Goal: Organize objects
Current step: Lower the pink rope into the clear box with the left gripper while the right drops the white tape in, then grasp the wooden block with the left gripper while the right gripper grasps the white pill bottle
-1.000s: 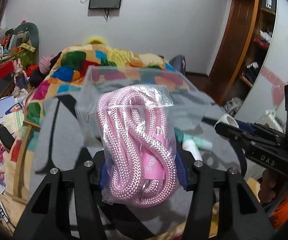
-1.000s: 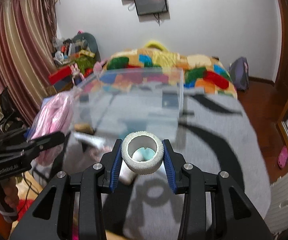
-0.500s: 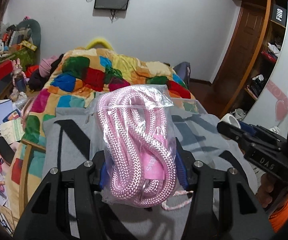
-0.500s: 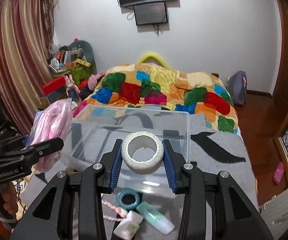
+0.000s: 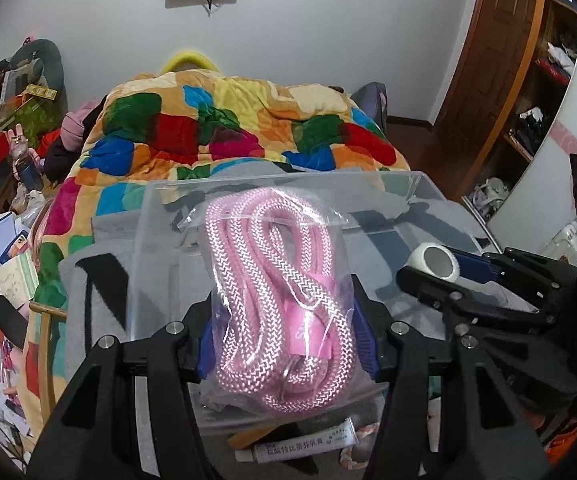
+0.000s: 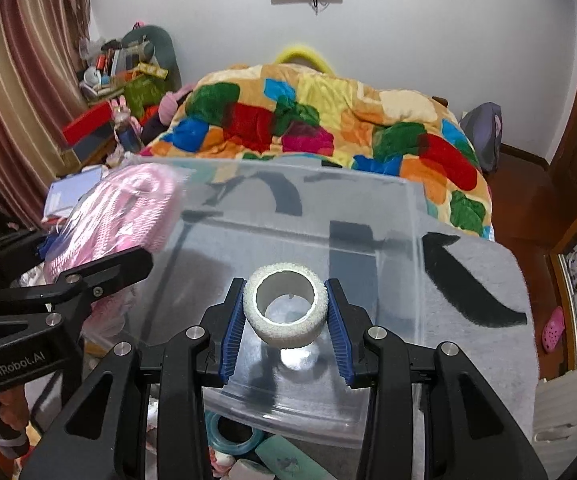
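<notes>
My left gripper (image 5: 284, 344) is shut on a clear bag of pink rope (image 5: 280, 296) and holds it over the near edge of a clear plastic bin (image 5: 420, 184). The bag also shows in the right wrist view (image 6: 128, 216), left of the bin (image 6: 412, 216). My right gripper (image 6: 286, 320) is shut on a white tape roll (image 6: 284, 308) and holds it above the bin's inside. The roll also shows in the left wrist view (image 5: 434, 262).
The bin stands on a grey blanket with black marks (image 6: 480, 280). A white tube (image 5: 300, 444) lies at the bin's near edge. A teal tape ring (image 6: 232, 436) and a mint bottle (image 6: 288, 460) lie below the bin. A patchwork quilt (image 5: 228, 124) lies beyond.
Both grippers have moved forward and down over the bin with their loads. The bin now fills more of both views.
</notes>
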The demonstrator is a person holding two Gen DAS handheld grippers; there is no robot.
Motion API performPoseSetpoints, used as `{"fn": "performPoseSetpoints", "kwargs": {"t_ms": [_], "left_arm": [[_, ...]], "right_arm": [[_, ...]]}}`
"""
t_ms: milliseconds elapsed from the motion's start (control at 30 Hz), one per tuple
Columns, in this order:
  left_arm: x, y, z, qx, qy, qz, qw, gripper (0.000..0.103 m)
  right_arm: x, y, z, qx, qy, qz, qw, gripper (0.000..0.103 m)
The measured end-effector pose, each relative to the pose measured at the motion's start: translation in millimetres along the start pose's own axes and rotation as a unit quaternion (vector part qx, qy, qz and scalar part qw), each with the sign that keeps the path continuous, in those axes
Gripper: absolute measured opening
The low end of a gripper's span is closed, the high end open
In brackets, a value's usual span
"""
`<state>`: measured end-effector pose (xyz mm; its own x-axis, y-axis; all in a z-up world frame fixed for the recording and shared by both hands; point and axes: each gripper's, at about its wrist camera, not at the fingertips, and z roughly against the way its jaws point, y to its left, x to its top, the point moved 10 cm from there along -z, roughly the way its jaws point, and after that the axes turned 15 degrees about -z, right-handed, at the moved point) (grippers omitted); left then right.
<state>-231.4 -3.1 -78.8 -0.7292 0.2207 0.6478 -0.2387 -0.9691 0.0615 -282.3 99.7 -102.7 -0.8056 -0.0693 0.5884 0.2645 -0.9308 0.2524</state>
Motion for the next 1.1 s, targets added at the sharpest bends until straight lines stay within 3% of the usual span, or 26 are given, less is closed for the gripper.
{"fn": "performPoseSetpoints", "kwargs": {"t_ms": [167, 367, 433, 767, 900, 1100], "left_arm": [[-6.1, -1.1, -12.7, -0.005, 0.022, -0.004, 0.9997, 0.056], [-5.3, -2.2, -0.9, -0.005, 0.010, -0.010, 0.9999, 0.057], [-2.6, -3.8, 10.5, 0.007, -0.002, -0.021, 0.9998, 0.063], [-2.6, -7.5, 59.7, 0.042, -0.050, -0.040, 0.9970, 0.095], [-14.9, -9.5, 68.3, 0.044, -0.054, -0.044, 0.9966, 0.096], [-49.2, -2.7, 59.0, 0.029, -0.026, -0.027, 0.9989, 0.096]], "right_arm": [[-5.4, 3.0, -2.1, -0.003, 0.007, 0.008, 1.000, 0.036], [-7.6, 3.6, 1.9, 0.000, 0.013, 0.011, 1.000, 0.041], [-7.6, 2.3, 7.5, 0.006, 0.010, 0.008, 1.000, 0.049], [-9.1, 4.1, 54.0, 0.023, -0.028, 0.014, 0.999, 0.062], [-17.3, 4.2, 71.2, 0.032, -0.038, 0.014, 0.999, 0.063], [-46.3, 0.5, 79.3, 0.032, -0.032, 0.013, 0.999, 0.063]]}}
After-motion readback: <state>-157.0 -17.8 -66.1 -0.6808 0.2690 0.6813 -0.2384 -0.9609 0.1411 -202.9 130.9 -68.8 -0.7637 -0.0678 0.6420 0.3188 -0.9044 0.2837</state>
